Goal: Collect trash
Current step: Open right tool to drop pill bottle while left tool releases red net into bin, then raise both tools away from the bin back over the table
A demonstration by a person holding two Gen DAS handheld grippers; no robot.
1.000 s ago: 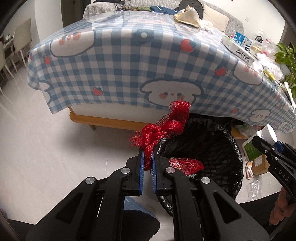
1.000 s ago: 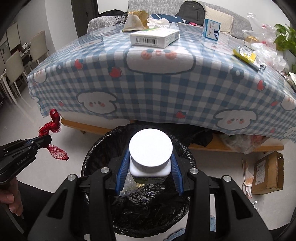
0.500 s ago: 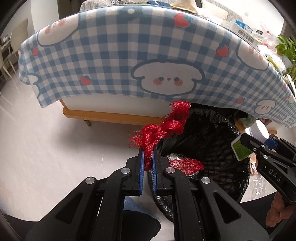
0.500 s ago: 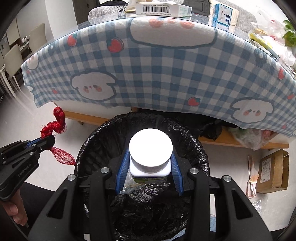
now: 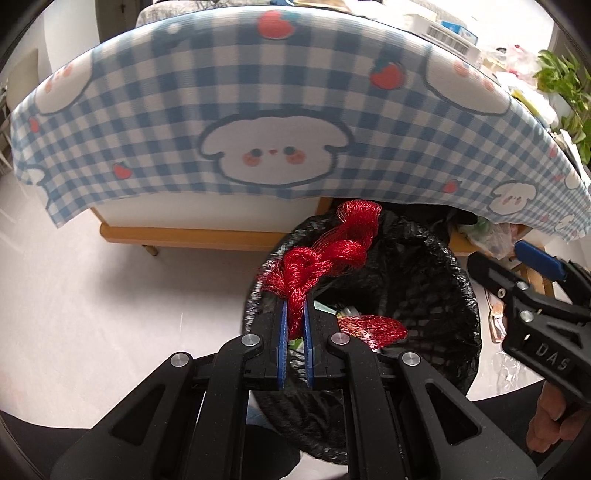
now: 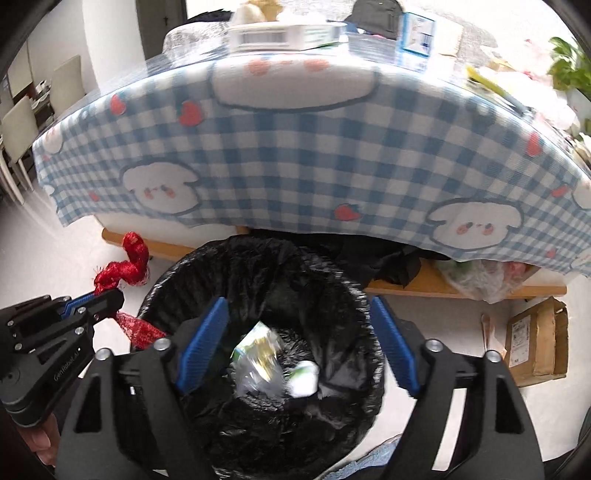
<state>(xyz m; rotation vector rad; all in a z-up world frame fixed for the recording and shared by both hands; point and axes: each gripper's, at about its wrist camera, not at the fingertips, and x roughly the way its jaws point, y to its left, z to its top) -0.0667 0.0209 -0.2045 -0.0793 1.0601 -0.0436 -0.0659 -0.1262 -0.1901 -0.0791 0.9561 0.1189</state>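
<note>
A black-lined trash bin (image 6: pixel 258 245) stands on the floor in front of the table. Directly above it, my right gripper (image 6: pixel 297 306) has its jaws opening wide, with nothing between the blue pads. The white-capped bottle (image 6: pixel 304 380) lies blurred inside the bin beside a crinkled wrapper (image 6: pixel 258 354). My left gripper (image 5: pixel 293 306) is shut on a twisted red mesh net (image 5: pixel 325 254) over the bin's (image 5: pixel 443 295) left rim. One end of the net hangs inside the bin. The right wrist view shows the left gripper (image 6: pixel 110 295) and net (image 6: pixel 125 266) at the bin's left edge. The right gripper (image 5: pixel 509 258) appears at the right.
A table with a blue checked cloth (image 6: pixel 295 147) overhangs just behind the bin, with boxes (image 6: pixel 280 35) and wrappers on top. A cardboard box (image 6: pixel 535 339) sits on the floor at right, and a plastic bag (image 6: pixel 480 273) under the table. Bare floor lies at left.
The right jaws have sprung open and the bottle has dropped into the bin. Both grippers have sunk. The left one carried the net over the bin's rim.
</note>
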